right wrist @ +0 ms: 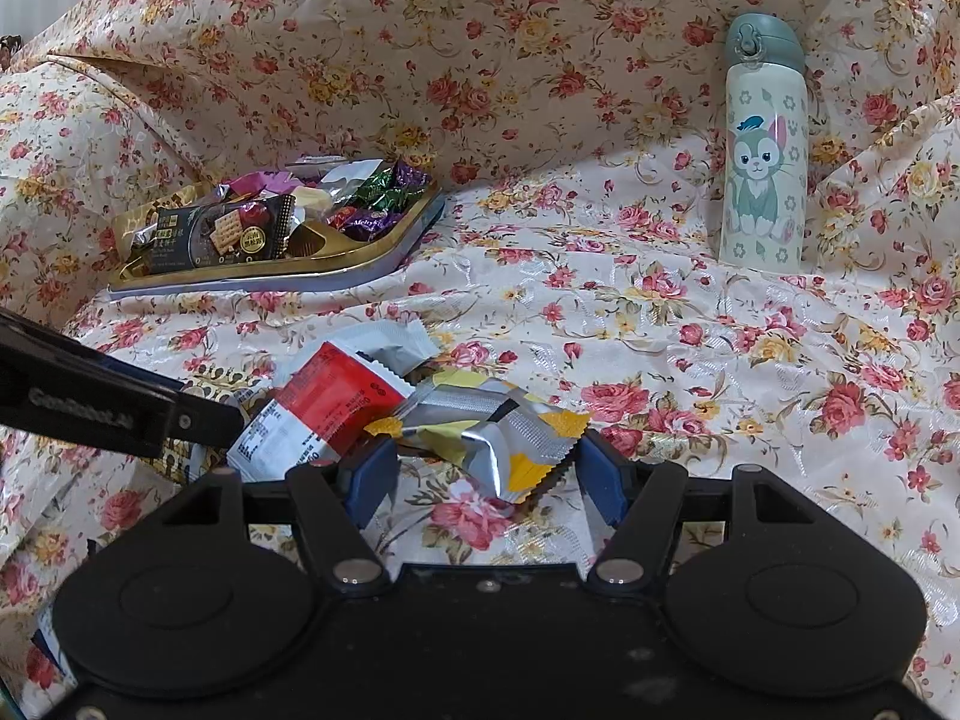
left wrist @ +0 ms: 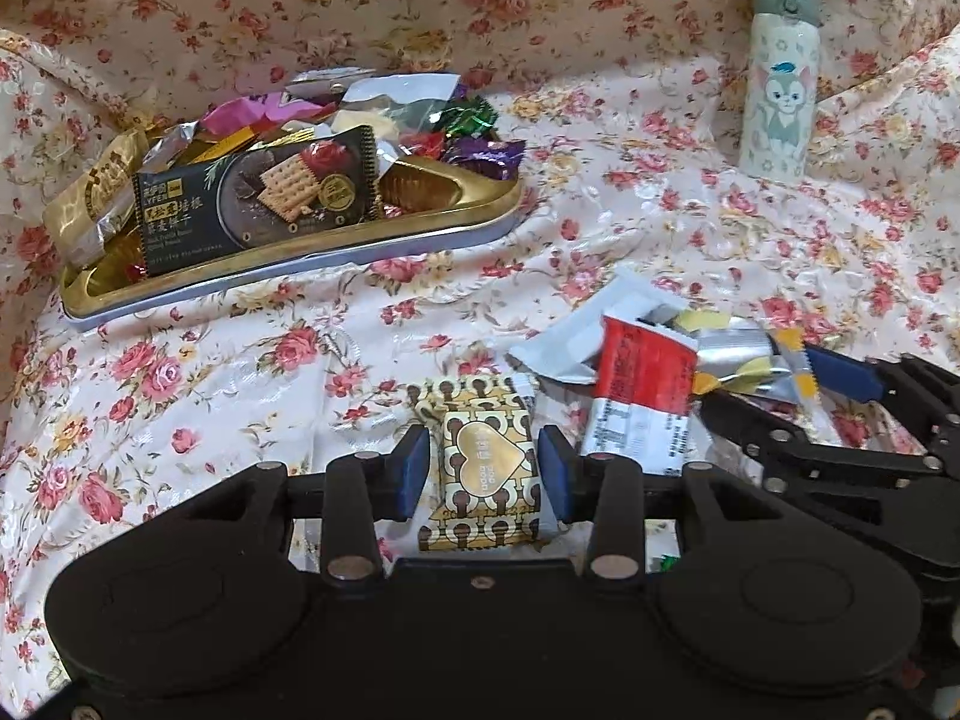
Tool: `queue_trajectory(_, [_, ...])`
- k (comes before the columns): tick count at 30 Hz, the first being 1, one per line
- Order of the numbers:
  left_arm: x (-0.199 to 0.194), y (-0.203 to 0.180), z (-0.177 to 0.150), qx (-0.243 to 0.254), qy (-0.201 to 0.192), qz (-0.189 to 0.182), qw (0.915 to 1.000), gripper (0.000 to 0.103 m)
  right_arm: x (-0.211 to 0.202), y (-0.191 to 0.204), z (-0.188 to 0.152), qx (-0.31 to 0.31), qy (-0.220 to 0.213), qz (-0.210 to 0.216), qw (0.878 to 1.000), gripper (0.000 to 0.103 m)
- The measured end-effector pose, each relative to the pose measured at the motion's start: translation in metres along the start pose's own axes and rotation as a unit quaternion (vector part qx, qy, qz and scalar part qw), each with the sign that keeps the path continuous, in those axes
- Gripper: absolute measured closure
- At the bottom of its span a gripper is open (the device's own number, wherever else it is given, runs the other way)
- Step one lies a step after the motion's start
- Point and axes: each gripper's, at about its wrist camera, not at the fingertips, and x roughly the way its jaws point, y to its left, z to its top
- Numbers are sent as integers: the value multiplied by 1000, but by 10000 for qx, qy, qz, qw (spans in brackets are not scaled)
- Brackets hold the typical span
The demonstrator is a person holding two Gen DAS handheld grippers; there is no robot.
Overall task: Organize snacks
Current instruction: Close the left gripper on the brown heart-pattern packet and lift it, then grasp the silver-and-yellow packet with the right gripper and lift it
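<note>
Nearest, the left gripper (left wrist: 483, 471) has its blue pads on either side of a gold-and-white snack packet printed with a heart (left wrist: 485, 468); the pads look to be against its sides, though whether they press it firmly cannot be told. The packet lies over the floral tablecloth (left wrist: 240, 372) near the tabletop's front edge. Just beside it, the right gripper (right wrist: 487, 471) stands with jaws wide apart around one end of a silver-and-yellow wrapper (right wrist: 498, 438), not pinching it. Touching that wrapper is a red-and-white packet (right wrist: 336, 402), with a white packet (right wrist: 384, 339) behind it. Farther back towards the left edge, a gold tray (right wrist: 360, 258) holds a black cracker packet (right wrist: 225, 237) and foil-wrapped candies (right wrist: 384, 192). At the far right stands an upright bottle with a cartoon cat (right wrist: 762, 162).
</note>
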Motion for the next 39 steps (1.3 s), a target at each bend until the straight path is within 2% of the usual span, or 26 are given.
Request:
queue_trajectory(3, [5,4,-1,-84,-26,113,9999,53,0,0,0,-3,1,-2,10000,35])
queue_trajectory(10, [8,7,-2,-111,-232,73,9996,53,0,0,0,-12,7,-7,10000,35])
queue_trajectory(15, [6,10,-6,-143,-317,43,9994,59,0,0,0,-26,12,-13,10000,35])
queue_trajectory(21, [0,23,-12,-349,-276,93,9990,60,0,1,0,-42,19,-22,10000,35])
queue_trajectory(29, [0,26,-14,-278,-211,206,9992,58,1,3,0,-175,44,-73,9998,33])
queue_trajectory(34, [-1,31,-15,-284,-238,89,9993,58,0,5,0,-268,63,-99,9996,33])
queue_trajectory(39, [-1,27,-16,-239,-280,137,9992,58,-8,5,-1,-473,125,-367,9981,33])
